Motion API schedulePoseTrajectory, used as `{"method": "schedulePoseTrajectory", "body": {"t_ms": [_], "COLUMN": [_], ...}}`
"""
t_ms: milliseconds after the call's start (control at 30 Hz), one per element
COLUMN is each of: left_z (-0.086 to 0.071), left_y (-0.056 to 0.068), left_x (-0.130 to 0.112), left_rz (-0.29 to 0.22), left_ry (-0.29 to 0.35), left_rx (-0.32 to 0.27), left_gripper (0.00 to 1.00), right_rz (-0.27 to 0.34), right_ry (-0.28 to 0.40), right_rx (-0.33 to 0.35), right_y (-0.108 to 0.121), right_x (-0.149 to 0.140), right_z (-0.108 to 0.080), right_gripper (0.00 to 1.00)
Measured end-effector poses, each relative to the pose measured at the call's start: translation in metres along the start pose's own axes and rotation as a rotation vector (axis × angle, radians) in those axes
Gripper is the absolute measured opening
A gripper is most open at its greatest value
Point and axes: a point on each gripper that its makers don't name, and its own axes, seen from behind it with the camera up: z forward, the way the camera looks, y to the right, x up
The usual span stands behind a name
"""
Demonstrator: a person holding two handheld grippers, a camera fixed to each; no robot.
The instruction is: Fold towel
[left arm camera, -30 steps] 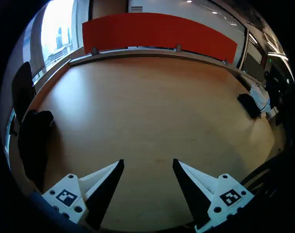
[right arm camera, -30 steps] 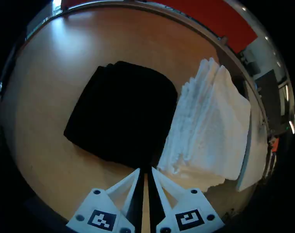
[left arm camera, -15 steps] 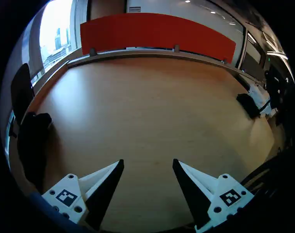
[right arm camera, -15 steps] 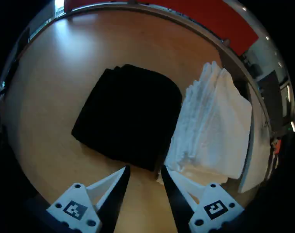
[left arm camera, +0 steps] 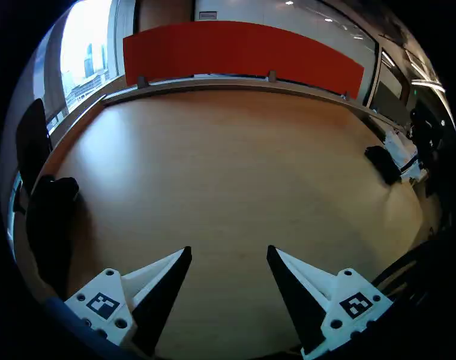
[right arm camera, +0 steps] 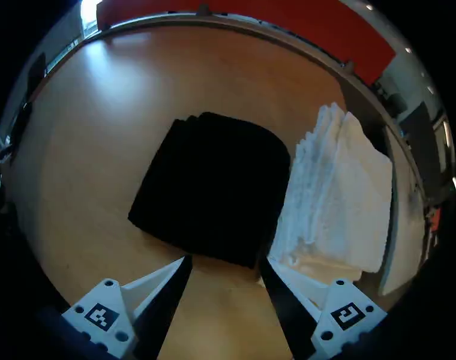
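Note:
A folded black towel (right arm camera: pixel 213 189) lies flat on the wooden table (right arm camera: pixel 96 138) in the right gripper view. Right beside it sits a stack of folded white towels (right arm camera: pixel 342 198). My right gripper (right arm camera: pixel 225 273) hovers open just short of the black towel's near edge, with nothing between its fingers. In the left gripper view, my left gripper (left arm camera: pixel 228 264) stands open over bare wooden table (left arm camera: pixel 228 162). Far off at the right edge of that view lie the black towel (left arm camera: pixel 384 163) and the white towels (left arm camera: pixel 403 147).
A red partition (left arm camera: pixel 243 51) runs along the table's far edge. A dark chair (left arm camera: pixel 45 204) stands at the left side of the table, with a window (left arm camera: pixel 87 54) behind it. A white board (right arm camera: pixel 405 240) lies beyond the white towels.
My right gripper has gone from shut to wide open and drawn back from the black towel's near edge. The left gripper has barely moved.

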Motion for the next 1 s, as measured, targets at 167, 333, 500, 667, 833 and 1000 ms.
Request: {"method": "schedulePoseTrajectory", "body": {"t_ms": [167,333,500,667,833,1000], "left_z": [0.000,-0.002,-0.004,-0.006,-0.007,-0.008], "left_y": [0.000,0.000,-0.002,-0.004,-0.004,-0.004], "left_x": [0.000,-0.001,-0.001,0.000,-0.002,-0.004], "left_rz": [0.000,0.003,-0.001,-0.002,-0.001,0.004], "left_ry": [0.002,0.004,0.006,0.010,0.009,0.004], "left_rx": [-0.002,-0.003,0.000,0.003,0.004,0.003], "left_gripper": [0.93,0.93,0.93,0.93,0.93,0.93], "right_rz": [0.012,0.019,0.040,0.080,0.102,0.116], "right_ry": [0.022,0.041,0.062,0.081,0.087,0.081], "right_rx": [0.014,0.027,0.040,0.050,0.050,0.052], "right_y": [-0.010,-0.020,-0.032,-0.038,-0.041,-0.044], "right_x": [0.007,0.015,0.025,0.031,0.031,0.027], "right_z": [-0.001,0.000,0.001,0.003,0.006,0.014], "right_gripper": [0.85,0.85,0.85,0.85,0.85,0.85]}}
